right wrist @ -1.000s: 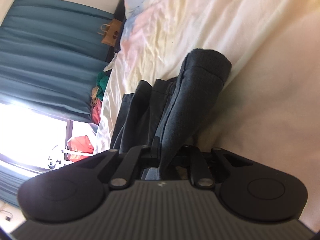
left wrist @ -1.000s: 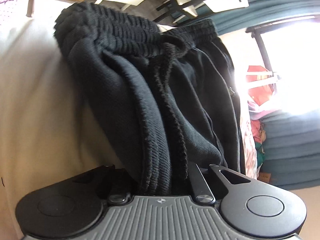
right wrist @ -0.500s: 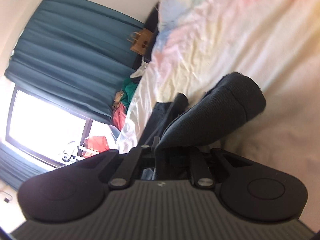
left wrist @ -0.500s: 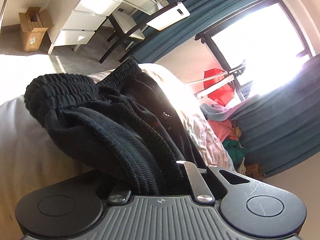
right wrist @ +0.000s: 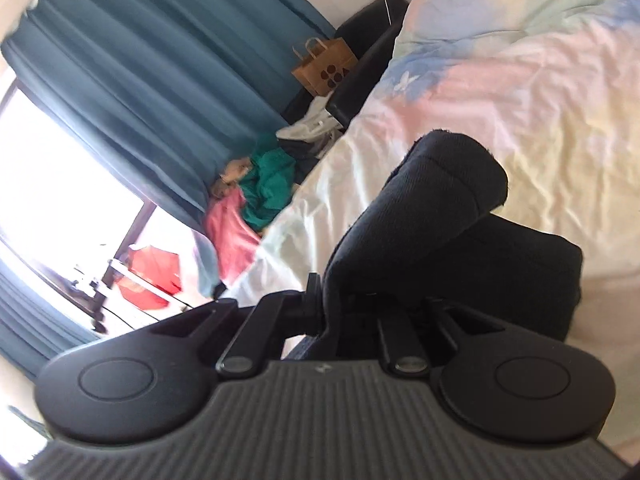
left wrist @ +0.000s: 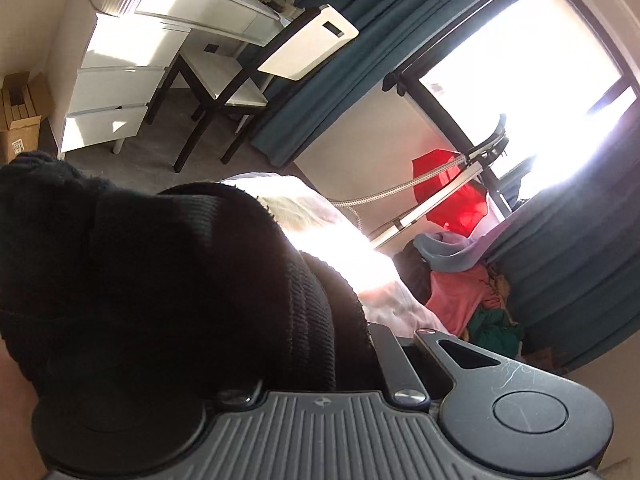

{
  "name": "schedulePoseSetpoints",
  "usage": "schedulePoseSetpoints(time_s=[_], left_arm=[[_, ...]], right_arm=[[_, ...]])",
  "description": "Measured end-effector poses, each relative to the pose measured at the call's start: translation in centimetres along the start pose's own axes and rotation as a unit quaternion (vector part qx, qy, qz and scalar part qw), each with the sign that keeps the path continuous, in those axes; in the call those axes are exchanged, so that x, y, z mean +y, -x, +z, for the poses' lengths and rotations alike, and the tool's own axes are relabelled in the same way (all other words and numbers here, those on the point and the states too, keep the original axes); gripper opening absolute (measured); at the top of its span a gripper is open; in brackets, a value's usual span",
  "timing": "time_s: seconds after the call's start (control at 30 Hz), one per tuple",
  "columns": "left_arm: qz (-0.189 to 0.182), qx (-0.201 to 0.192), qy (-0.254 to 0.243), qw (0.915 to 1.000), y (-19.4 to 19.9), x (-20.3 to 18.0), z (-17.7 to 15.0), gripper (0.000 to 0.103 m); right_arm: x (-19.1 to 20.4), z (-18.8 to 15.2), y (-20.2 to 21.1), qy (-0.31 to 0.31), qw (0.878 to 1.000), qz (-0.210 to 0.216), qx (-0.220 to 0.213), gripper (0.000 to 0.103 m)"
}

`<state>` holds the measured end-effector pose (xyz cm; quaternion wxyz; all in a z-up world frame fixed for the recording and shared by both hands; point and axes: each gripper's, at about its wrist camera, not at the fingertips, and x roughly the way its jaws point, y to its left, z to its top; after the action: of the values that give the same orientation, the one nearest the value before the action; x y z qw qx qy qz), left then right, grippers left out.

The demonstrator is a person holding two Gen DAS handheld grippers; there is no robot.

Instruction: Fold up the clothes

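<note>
A: Currently, which step is in hand?

B: A fold is being carried over. The black trousers are clamped by the left hand-held gripper and the right hand-held gripper, above the bed.

A: Next?

B: Lowering and release are judged necessary.

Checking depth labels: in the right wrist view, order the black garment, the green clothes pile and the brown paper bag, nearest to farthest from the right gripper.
1. Black garment, clamped in the right gripper.
2. Green clothes pile, on the left, beside the bed.
3. Brown paper bag, upper middle, by the curtain.

The left claw clamped bunched black clothes above the bed; a white desk and chair stood behind.
</note>
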<state>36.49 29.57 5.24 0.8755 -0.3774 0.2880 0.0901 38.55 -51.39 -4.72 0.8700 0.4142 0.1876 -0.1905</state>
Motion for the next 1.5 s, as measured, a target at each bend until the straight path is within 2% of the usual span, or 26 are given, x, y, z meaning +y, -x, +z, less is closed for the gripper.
schedulePoseSetpoints(time_s=[0.13,0.23,0.33,0.43,0.47,0.53,0.57,0.6,0.67,0.73,0.87,0.9,0.93,0.97,1.07,1.17,1.3,1.37,1.43,1.5], left_arm=[[0.045,0.021,-0.028,0.9984,-9.9,-1.7,0.6,0.006],[0.077,0.030,-0.041,0.9958,-15.0,-1.7,-0.2,0.007],[0.101,0.043,-0.042,0.9930,-18.8,-1.1,-1.0,0.008],[0.093,0.051,-0.039,0.9936,-19.6,-0.6,-1.0,0.015],[0.083,0.050,-0.041,0.9944,-19.2,-0.7,-0.9,0.019],[0.068,0.038,-0.049,0.9958,-17.6,-1.0,-0.6,0.040],[0.061,0.035,-0.054,0.9961,-16.6,-1.1,-0.6,0.047],[0.056,0.033,-0.061,0.9960,-15.4,-1.1,-0.6,0.058],[0.046,0.028,-0.075,0.9957,-12.9,-1.2,-0.6,0.065],[0.039,0.026,-0.067,0.9966,-10.2,-0.4,-0.9,0.082],[0.007,0.047,-0.017,0.9987,-5.7,2.9,-2.2,0.091],[0.002,0.053,0.004,0.9986,-4.6,4.1,-2.8,0.093],[0.000,0.057,0.031,0.9979,-3.7,5.6,-3.6,0.095],[-0.002,0.064,0.057,0.9963,-3.3,6.9,-4.4,0.095],[-0.012,0.089,0.133,0.9871,-3.6,11.0,-5.7,0.095],[-0.021,0.091,0.144,0.9852,-5.2,12.5,-6.1,0.095],[-0.042,0.068,0.172,0.9818,-8.1,13.8,-6.2,0.095],[-0.029,0.021,0.157,0.9870,-10.4,13.3,-5.8,0.085],[-0.016,-0.018,0.123,0.9922,-12.4,11.9,-5.5,0.070],[0.010,-0.029,0.135,0.9904,-13.9,11.4,-5.0,0.064]], right_arm=[[0.2,-1.8,-7.9,0.030,0.997,-0.058,0.034,0.011],[-1.0,-2.9,-11.7,0.036,0.995,-0.082,0.053,0.011],[-1.9,-3.9,-12.7,0.029,0.994,-0.080,0.072,0.014],[-2.9,-3.4,-12.3,0.010,0.995,-0.043,0.087,0.022],[-3.3,-3.0,-11.6,0.003,0.996,-0.025,0.091,0.026],[-4.2,-2.3,-9.4,-0.004,0.996,0.008,0.088,0.028],[-4.7,-2.0,-8.0,-0.005,0.997,0.015,0.079,0.030],[-5.3,-1.7,-6.7,-0.005,0.997,0.021,0.071,0.032],[-6.6,-1.3,-3.8,-0.016,0.998,0.029,0.056,0.050],[-8.1,-1.2,-1.0,-0.032,0.998,0.034,0.044,0.057],[-10.8,-2.5,2.7,-0.063,0.995,0.043,0.062,0.060],[-11.4,-3.3,3.1,-0.074,0.994,0.044,0.073,0.062],[-11.9,-4.0,3.4,-0.085,0.992,0.046,0.083,0.071],[-12.5,-4.7,3.7,-0.097,0.990,0.047,0.094,0.077],[-13.7,-6.9,3.6,-0.137,0.981,0.054,0.127,0.077],[-13.7,-8.1,2.1,-0.160,0.975,0.060,0.142,0.077],[-12.9,-8.4,0.4,-0.164,0.977,0.064,0.117,0.077],[-12.7,-8.3,-0.7,-0.161,0.980,0.059,0.102,0.076],[-12.3,-8.2,-1.8,-0.155,0.983,0.052,0.078,0.076],[-11.7,-8.1,-2.6,-0.148,0.986,0.041,0.058,0.072]])
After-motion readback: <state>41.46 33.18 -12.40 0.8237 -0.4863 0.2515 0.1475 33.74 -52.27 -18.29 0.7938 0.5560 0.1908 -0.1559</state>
